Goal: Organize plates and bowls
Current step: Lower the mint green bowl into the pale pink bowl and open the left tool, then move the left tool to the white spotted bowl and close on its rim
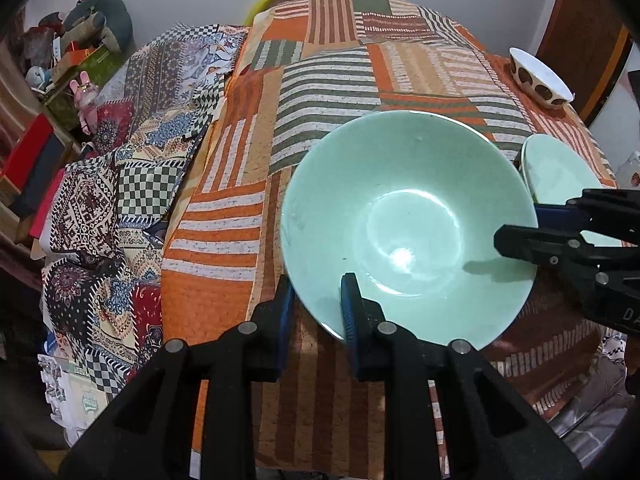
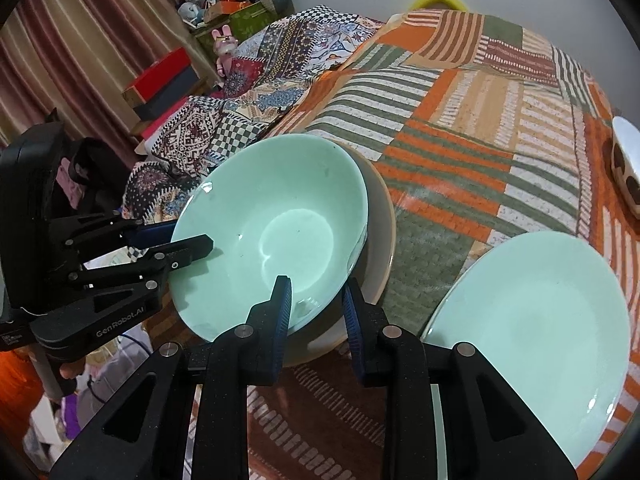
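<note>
Left gripper (image 1: 316,300) fingers straddle the near rim of a glossy mint-green ceramic bowl (image 1: 408,224), apart, not pinching. Right gripper (image 2: 316,300) likewise spans its opposite rim; bowl sits in a beige plate (image 2: 380,240).

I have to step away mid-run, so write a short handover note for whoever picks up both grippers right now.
Left gripper: straddles the near rim of the big green bowl, one finger inside, one outside; a gap shows, so no firm grasp.
Right gripper: same, on the bowl's opposite rim.
The bowl sits tilted on a beige plate.
Beside them lies a green plate; a white spotted bowl stands at the far right of the table.
Done: bowl placed on the plate, it seems.
Left: settle or release the bowl, then sort the rest.
</note>
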`<state>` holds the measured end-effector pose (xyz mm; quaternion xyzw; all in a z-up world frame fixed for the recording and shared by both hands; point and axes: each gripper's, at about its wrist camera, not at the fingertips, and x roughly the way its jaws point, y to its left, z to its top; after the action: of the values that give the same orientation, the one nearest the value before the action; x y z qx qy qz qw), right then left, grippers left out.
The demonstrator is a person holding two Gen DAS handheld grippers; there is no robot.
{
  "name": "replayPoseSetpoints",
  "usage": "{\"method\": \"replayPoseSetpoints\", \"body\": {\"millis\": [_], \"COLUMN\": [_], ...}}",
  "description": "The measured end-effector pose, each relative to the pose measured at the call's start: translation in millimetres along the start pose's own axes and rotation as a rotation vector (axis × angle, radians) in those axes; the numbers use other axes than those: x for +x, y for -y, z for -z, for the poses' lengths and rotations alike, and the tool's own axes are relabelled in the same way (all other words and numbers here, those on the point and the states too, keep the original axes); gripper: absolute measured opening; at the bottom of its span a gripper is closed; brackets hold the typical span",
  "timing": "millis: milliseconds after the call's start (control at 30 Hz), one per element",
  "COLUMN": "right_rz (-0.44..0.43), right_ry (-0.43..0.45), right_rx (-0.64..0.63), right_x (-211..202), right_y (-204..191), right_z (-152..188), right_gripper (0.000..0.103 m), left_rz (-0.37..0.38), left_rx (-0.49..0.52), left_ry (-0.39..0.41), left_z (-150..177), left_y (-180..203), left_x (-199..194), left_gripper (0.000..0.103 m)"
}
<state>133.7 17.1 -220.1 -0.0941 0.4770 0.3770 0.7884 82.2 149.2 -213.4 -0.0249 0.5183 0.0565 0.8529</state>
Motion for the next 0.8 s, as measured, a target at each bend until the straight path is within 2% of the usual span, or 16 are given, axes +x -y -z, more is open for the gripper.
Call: {"method": "replayPoseSetpoints", "body": {"millis": [233, 333, 433, 500, 633, 800], "right_rz": [0.044, 0.068, 0.078, 0.078, 0.089, 0.136], "right_ry": [0.014, 0.039, 0.091, 0.115, 0.163, 0.225], "right_rx": [-0.021, -0.024, -0.026, -0.020, 0.006, 0.036], "right_x": [-6, -13, -28, -38, -62, -95], "right_y": [3, 4, 7, 12, 29, 53], "right_z": [-4, -5, -7, -9, -10, -7], "right_gripper": [0.028, 0.041, 0.048, 0.048, 0.048, 0.050], "left_rz": [-0.008, -0.016, -0.017, -0.011, 0.000, 0.026], "left_rx": [0.003, 0.005, 0.004, 0.006, 0.013, 0.037], "left_ry": [0.017, 0.047, 0.087, 0.115, 0.202, 0.301], "left_z": [-4, -8, -15, -21, -37, -58], "left_y": [4, 5, 8, 12, 27, 50], "left_x": [-10, -21, -36, -48, -74, -101], "left_gripper": [0.028, 0.040, 0.044, 0.047, 0.059, 0.063]}}
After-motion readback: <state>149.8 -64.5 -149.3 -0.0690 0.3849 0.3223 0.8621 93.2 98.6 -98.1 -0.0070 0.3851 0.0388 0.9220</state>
